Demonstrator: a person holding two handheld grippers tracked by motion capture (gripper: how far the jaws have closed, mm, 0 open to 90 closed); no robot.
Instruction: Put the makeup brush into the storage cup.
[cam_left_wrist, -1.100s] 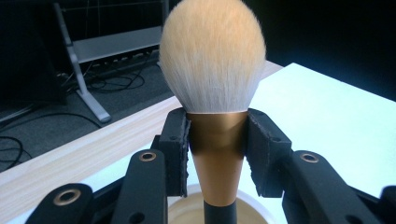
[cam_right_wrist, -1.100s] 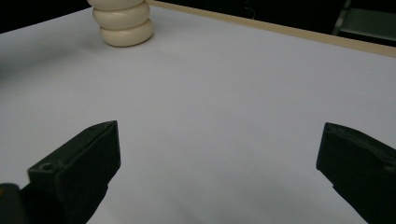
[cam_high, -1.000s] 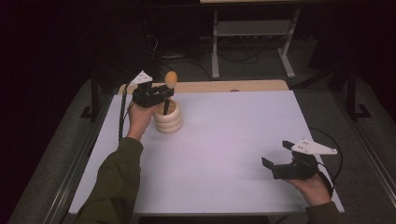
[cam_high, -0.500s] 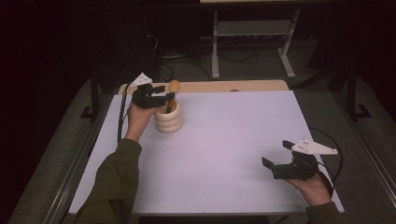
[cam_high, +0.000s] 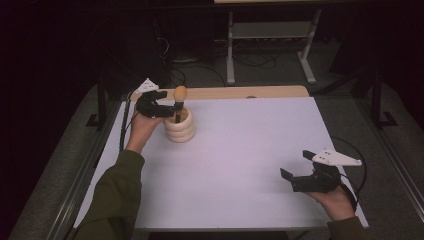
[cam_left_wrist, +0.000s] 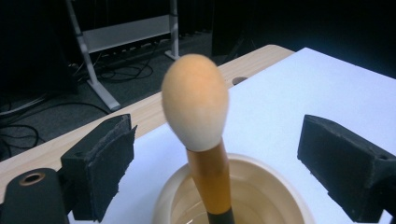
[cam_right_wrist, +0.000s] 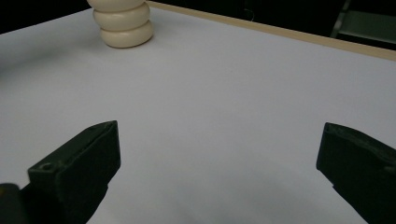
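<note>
Upper left of the high view: a makeup brush (cam_high: 179, 100) stands near upright in a cream ribbed holder (cam_high: 179, 126) on the white counter (cam_high: 250, 150), long axis vertical, with the left tool (cam_high: 161, 106) level with its stem, jaws spread wide to either side and touching nothing. In the left gripper view the brush sits dead centre between the pads, so the left tool is far the nearer; the right tool (cam_high: 305, 175) rests wide open and empty at lower right, well apart. Brush: pale peach egg-shaped head, amber ferrule, dark handle running down into the holder.
</note>
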